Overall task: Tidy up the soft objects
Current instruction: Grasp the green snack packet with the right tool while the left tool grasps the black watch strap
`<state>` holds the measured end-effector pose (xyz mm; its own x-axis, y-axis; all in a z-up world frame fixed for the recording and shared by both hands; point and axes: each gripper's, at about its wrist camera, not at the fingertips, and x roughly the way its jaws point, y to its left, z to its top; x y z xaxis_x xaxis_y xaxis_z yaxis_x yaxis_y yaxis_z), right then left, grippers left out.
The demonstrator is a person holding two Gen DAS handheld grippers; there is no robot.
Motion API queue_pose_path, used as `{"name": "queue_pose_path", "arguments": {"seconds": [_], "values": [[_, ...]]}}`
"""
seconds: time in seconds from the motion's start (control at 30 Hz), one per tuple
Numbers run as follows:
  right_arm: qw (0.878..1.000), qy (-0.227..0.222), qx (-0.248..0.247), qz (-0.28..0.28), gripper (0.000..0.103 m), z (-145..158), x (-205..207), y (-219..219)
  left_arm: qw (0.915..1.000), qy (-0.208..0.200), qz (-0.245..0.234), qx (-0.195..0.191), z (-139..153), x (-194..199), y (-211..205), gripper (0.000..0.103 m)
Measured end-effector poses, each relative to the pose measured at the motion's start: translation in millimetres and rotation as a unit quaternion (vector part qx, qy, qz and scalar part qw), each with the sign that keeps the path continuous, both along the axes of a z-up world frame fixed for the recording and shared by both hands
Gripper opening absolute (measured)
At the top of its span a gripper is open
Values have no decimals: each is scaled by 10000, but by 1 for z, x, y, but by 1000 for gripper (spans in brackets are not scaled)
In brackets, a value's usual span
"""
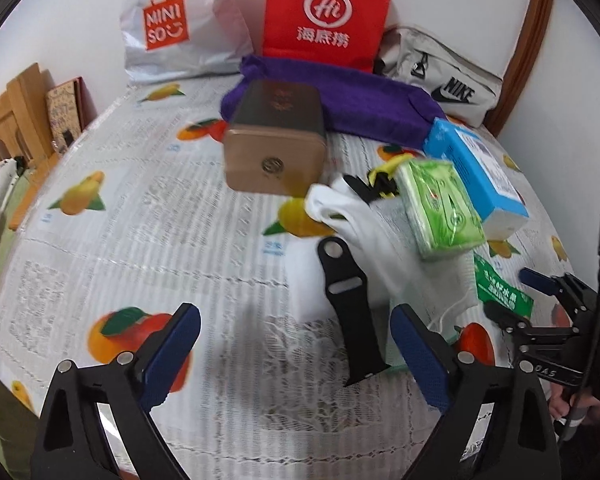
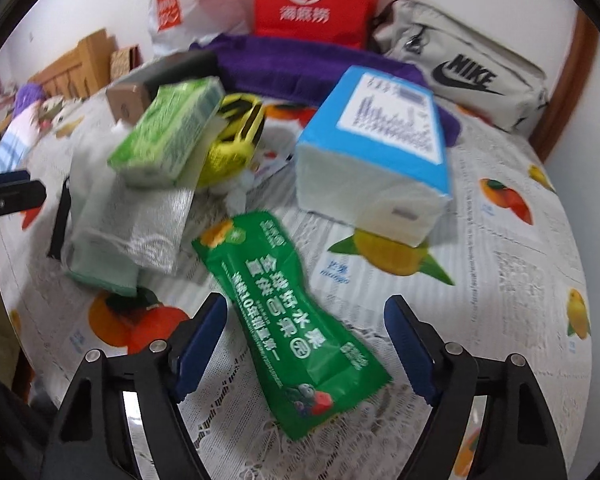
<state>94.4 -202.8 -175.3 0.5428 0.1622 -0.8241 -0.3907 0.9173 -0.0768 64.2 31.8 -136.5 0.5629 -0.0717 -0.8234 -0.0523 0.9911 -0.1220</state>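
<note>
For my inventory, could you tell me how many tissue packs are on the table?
2: the green tissue pack sits atop the pile, and the blue tissue pack lies to its right. Others may be hidden underneath.

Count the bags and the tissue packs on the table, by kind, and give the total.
Bags: 4: MINISO plastic bag, red paper bag, Nike pouch, green plastic bag
Tissue packs: 2: green tissue pack, blue tissue pack
Total: 6
</note>
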Motion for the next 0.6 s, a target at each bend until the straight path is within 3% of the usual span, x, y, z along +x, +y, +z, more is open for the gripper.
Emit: {"name": "queue_pose_path", "arguments": {"seconds": [0.1,0.17,0.33,0.43,0.6], "values": [[9998,15,164,59,76,-4,1,-2,9999,100,-67,79,-8,1,-8,89],[9998,-67,197,29,60,-4,-1,-4,9998,118,-114,146,-11,1,-13,87],[9996,-144,226,-68,42,-2,-6,-12,9996,161,-180,160,-16,1,-21,75],[9991,-128,286,-282,38,-1,-10,-19,9996,110,-192,167,-18,2,-25,72],[9982,-229,309,-457,37,-3,-16,-23,9997,190,-163,25,-25,7,-27,48]]}}
